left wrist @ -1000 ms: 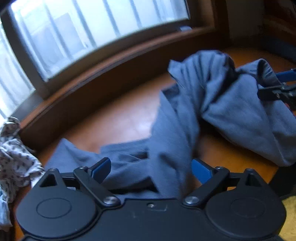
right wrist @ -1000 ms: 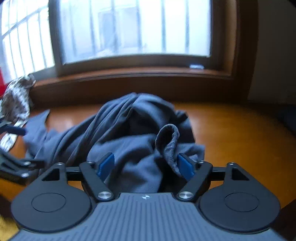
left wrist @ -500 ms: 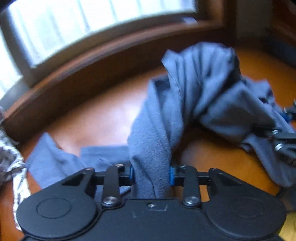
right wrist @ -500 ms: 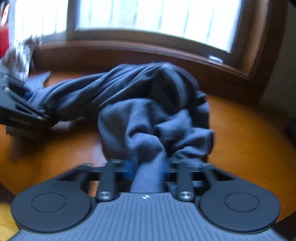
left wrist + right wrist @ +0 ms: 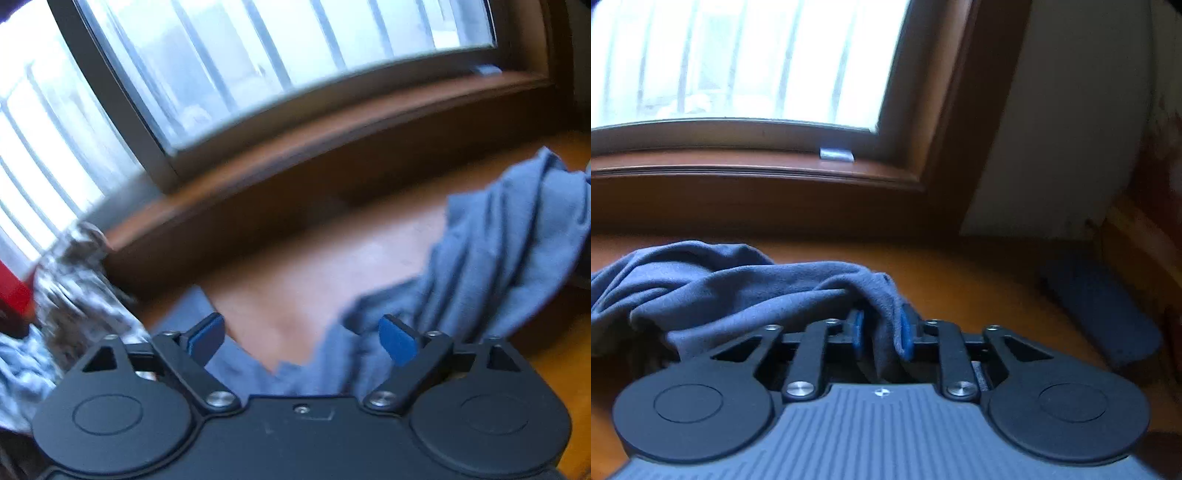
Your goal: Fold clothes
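The crumpled grey-blue cotton garment (image 5: 498, 254) lay on the orange wooden table (image 5: 295, 273), stretching rightward from the spread, empty left gripper (image 5: 301, 338) toward the right gripper (image 5: 879, 334), which pinched one fold, making it the nearer hand

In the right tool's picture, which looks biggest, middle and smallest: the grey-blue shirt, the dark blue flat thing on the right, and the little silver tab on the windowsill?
1. grey-blue shirt
2. dark blue flat thing
3. silver tab

The tab sits farthest back, so it may look extra small.
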